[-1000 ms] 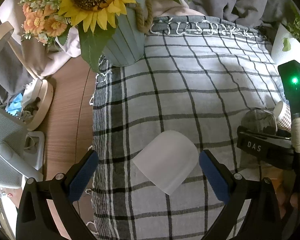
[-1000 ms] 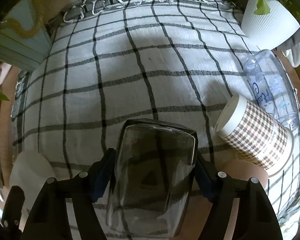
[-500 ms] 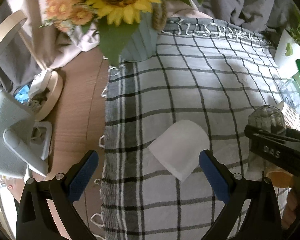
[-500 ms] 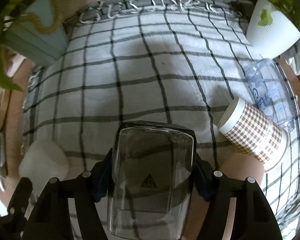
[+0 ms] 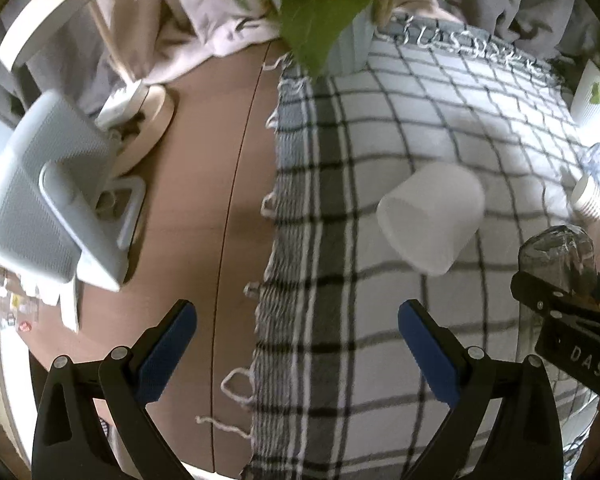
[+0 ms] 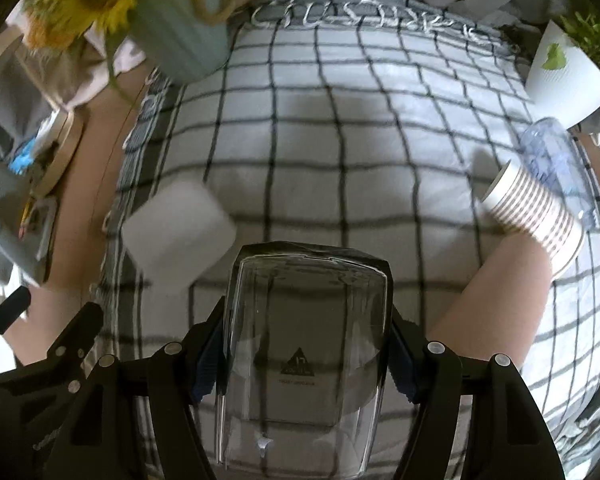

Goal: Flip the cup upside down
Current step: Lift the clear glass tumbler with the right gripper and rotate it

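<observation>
My right gripper (image 6: 306, 356) is shut on a clear smoky plastic cup (image 6: 304, 352), held above the checked cloth (image 6: 340, 120) with its thick base pointing away from me. The cup and gripper also show at the right edge of the left wrist view (image 5: 556, 256). A frosted white cup (image 5: 432, 216) stands upside down on the cloth; it also shows in the right wrist view (image 6: 178, 228). My left gripper (image 5: 296, 344) is open and empty, down and left of the white cup, over the cloth's fringed edge.
A checked paper cup (image 6: 536, 216) and a clear bottle (image 6: 556, 164) lie at the cloth's right edge. A white plant pot (image 6: 564, 80) stands far right, a sunflower vase (image 6: 180, 36) far left. A grey fan (image 5: 48, 196) stands on the wooden table (image 5: 204, 184).
My left gripper has drawn back and to the left, away from the white cup. My right gripper has pulled back and up with the clear cup in it.
</observation>
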Available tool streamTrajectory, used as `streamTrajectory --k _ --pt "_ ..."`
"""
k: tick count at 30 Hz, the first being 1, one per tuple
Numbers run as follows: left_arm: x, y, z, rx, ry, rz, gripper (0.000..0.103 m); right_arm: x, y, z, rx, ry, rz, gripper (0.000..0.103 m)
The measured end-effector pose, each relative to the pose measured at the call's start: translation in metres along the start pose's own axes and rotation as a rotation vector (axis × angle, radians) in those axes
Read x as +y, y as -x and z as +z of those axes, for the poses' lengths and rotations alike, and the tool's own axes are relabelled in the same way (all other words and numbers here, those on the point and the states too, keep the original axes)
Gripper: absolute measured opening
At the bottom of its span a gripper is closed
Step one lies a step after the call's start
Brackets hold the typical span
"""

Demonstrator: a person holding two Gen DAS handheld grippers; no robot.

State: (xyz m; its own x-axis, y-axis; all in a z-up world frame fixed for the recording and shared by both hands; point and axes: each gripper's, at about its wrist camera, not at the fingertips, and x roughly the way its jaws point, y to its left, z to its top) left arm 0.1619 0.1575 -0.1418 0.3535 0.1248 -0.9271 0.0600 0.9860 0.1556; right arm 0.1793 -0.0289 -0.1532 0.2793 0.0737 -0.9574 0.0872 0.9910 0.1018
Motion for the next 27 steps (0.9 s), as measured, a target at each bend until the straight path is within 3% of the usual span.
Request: streamTrajectory --k 10,27 --pt "0.009 -0.01 -0.019 0.036 -0.002 0.022 0.103 0.022 -0.022 -0.027 0.063 0.061 0.016 0.069" --pt "0.01 -0.013 -0.025 0.057 0.004 0.056 0.103 0.034 -0.045 -0.03 0.084 0.086 -0.004 0.069"
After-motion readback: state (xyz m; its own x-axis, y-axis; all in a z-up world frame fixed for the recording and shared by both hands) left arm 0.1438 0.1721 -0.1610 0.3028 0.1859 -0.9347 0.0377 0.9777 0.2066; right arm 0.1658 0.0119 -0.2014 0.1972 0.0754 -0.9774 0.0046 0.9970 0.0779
